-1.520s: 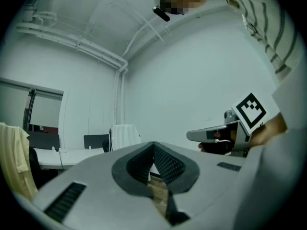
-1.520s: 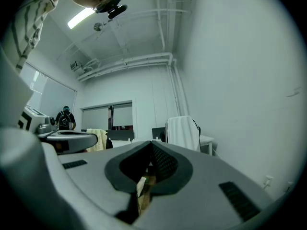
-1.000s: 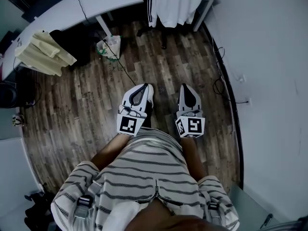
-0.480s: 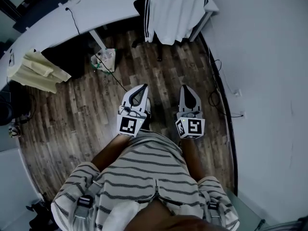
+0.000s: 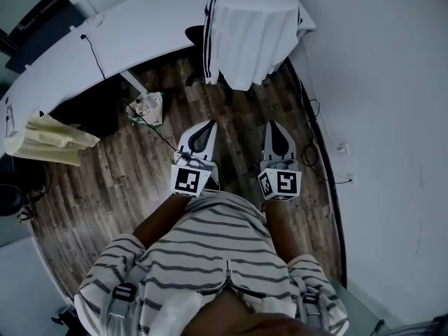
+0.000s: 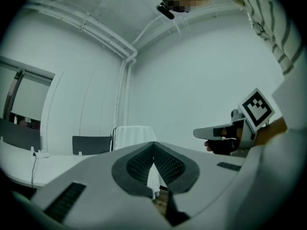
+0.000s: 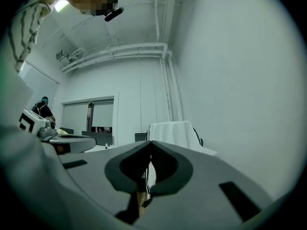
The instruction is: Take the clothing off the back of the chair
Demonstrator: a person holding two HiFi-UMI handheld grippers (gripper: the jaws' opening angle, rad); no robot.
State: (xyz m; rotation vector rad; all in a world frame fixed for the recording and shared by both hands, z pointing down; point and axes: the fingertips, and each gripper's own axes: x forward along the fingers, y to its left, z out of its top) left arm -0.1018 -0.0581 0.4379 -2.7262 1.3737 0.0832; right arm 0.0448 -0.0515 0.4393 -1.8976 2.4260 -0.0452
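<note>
White desk (image 5: 140, 33) at far left; left gripper (image 5: 208, 126) jaws pressed together, nothing between; white black-striped clothing (image 5: 248, 37) draped over back of chair (image 5: 195, 33), well ahead of both sets of tips, untouched; right gripper (image 5: 274, 126) jaws likewise closed, empty.

- The wooden plank floor (image 5: 98, 187) is dark and streaked, and meets a white wall along its right edge.
- A white desk (image 5: 147, 23) curves along the floor's far edge and stands on a white leg (image 5: 133, 84).
- A pale yellow cloth (image 5: 49, 138) lies at the desk's left end and hangs over its near edge.
- A thin dark cord (image 5: 91, 44) crosses the desk top left of its middle.
- A small white bag (image 5: 145, 107) sits on the floor just beside the leg.
- A chair (image 5: 194, 35) stands at the desk's right end.
- Loose black cables (image 5: 311, 145) lie on the floor near its right edge.
</note>
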